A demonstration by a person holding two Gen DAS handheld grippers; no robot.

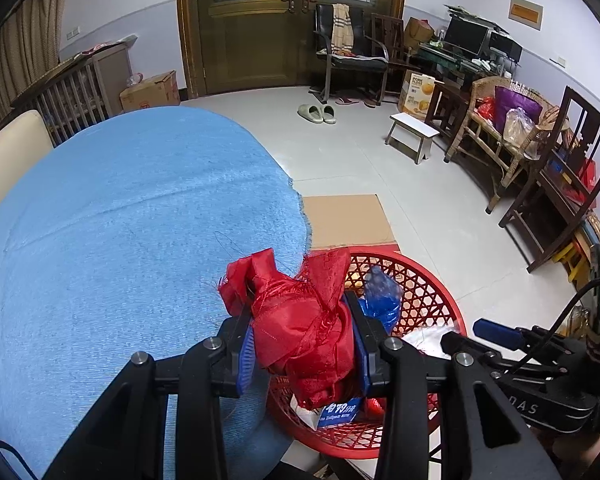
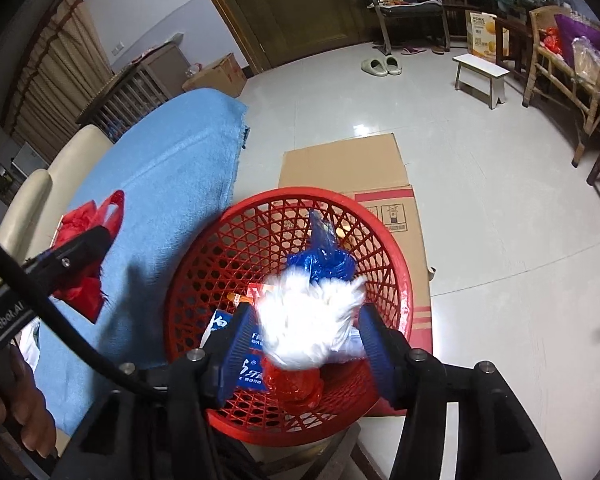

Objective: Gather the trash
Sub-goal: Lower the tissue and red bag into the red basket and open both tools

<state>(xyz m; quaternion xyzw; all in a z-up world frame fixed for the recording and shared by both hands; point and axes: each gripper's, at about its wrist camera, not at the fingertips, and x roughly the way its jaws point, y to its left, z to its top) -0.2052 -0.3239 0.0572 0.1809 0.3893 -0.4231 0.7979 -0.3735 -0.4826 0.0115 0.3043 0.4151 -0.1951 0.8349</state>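
Note:
My left gripper (image 1: 302, 334) is shut on a crumpled red plastic bag (image 1: 300, 320) and holds it at the edge of the blue cloth (image 1: 120, 220), beside the red mesh basket (image 1: 432, 284). It also shows in the right wrist view (image 2: 80, 254). My right gripper (image 2: 308, 328) has its jaws wide around a blurred white plastic bag (image 2: 304, 320) above the red mesh basket (image 2: 396, 256); whether it grips the bag is unclear. The basket holds a blue bag (image 2: 322, 258), a blue-white wrapper (image 2: 252, 374) and red scraps.
Flattened cardboard (image 2: 348, 168) lies on the floor under the basket. A white stool (image 2: 480, 76), slippers (image 2: 382, 66), wooden chairs (image 1: 556, 192) and a cluttered desk stand farther off. A cream cushion (image 2: 32, 200) edges the blue cloth.

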